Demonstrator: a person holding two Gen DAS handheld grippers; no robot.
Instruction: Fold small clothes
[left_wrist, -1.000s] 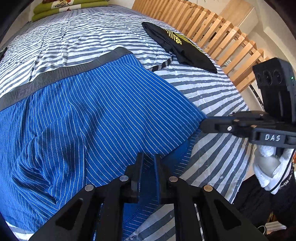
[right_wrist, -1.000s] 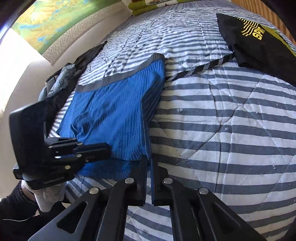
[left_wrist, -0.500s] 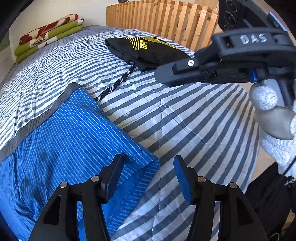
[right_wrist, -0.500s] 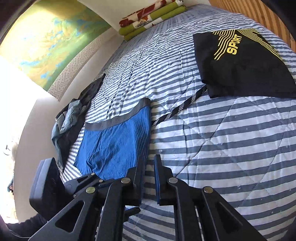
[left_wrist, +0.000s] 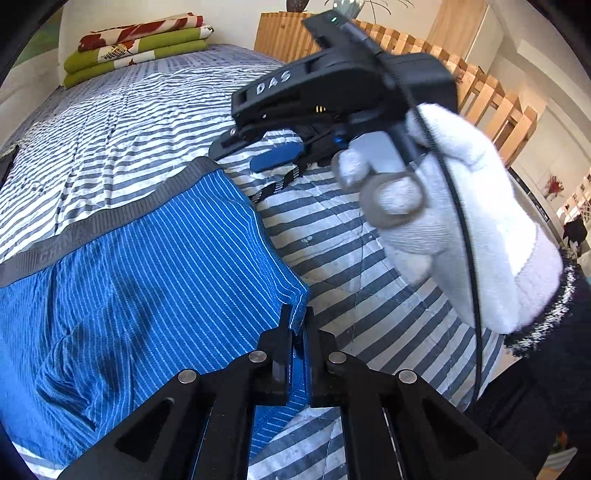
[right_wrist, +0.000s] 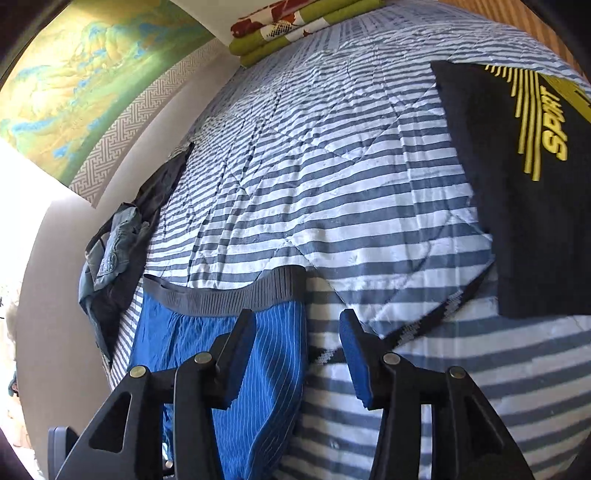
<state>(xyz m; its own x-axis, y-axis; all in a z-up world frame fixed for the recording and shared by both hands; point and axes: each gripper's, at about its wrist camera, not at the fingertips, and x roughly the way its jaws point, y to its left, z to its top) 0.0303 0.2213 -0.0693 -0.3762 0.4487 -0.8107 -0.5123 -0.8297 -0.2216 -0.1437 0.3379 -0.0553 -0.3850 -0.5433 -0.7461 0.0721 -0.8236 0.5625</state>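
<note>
Your left gripper (left_wrist: 298, 328) is clamped on the lower corner of the blue striped boxers (left_wrist: 140, 280), which lie flat near the bed's (right_wrist: 332, 177) near edge. Your right gripper (right_wrist: 297, 354) is opening, pressing nothing, over their grey waistband (right_wrist: 229, 295) corner.

A bed with a blue-and-white striped quilt (right_wrist: 332, 192) carries everything. Blue pinstriped boxers (right_wrist: 258, 369) with a grey waistband lie flat just ahead of the right tool (right_wrist: 295, 354), under its left finger. A folded black sport garment (right_wrist: 517, 206) lies ahead to its right, a patterned black strap (right_wrist: 424, 325) trailing from it. Crumpled dark and denim clothes (right_wrist: 118, 251) sit at the left edge, folded green blankets (right_wrist: 295, 33) far ahead.
</note>
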